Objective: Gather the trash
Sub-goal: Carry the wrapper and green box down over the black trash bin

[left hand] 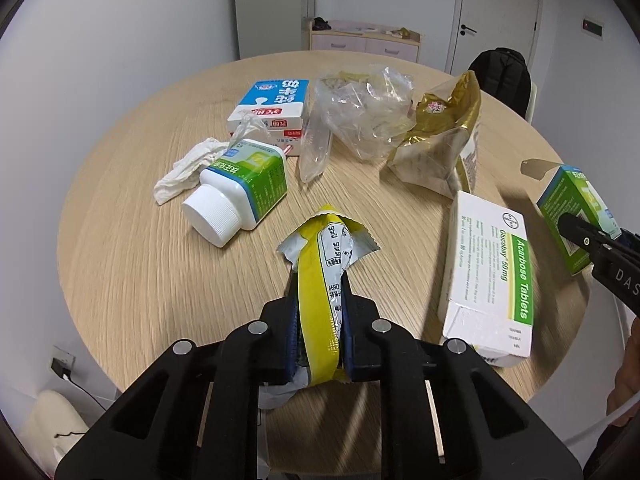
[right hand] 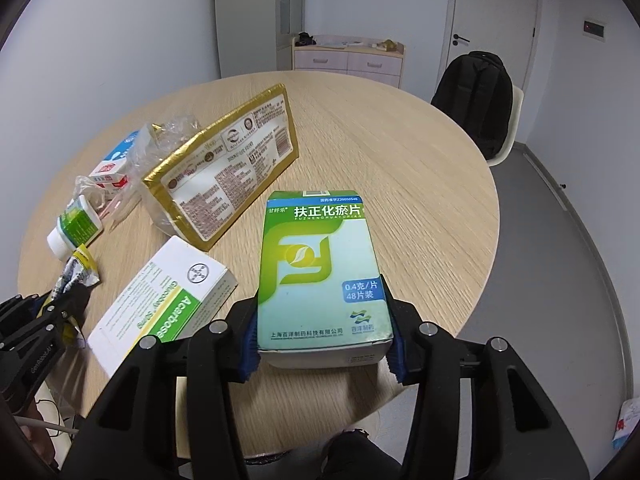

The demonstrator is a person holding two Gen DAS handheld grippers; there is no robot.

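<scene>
Green medicine carton (right hand: 320,276) is held between the pads of the right tongs (right hand: 322,338), jaws roughly half open and pressed on its two long sides. Its long axis runs straight ahead along the tongs' fingers, away from the wrist, over the near edge of the counter (right hand: 420,184).

Yellow sachet (left hand: 326,280) is pinched in the left tongs (left hand: 320,332), jaws almost fully closed on it; its long axis also lies along the fingers, its torn end pointing ahead.

Taking the white Acarbose box (left hand: 492,276) as landmark: the sachet is just to its left, the green carton just to its right, the box lying flat between the two tongs. No bin is visible in either view. Judgement: both loads are secured and ready to be carried off.
</scene>
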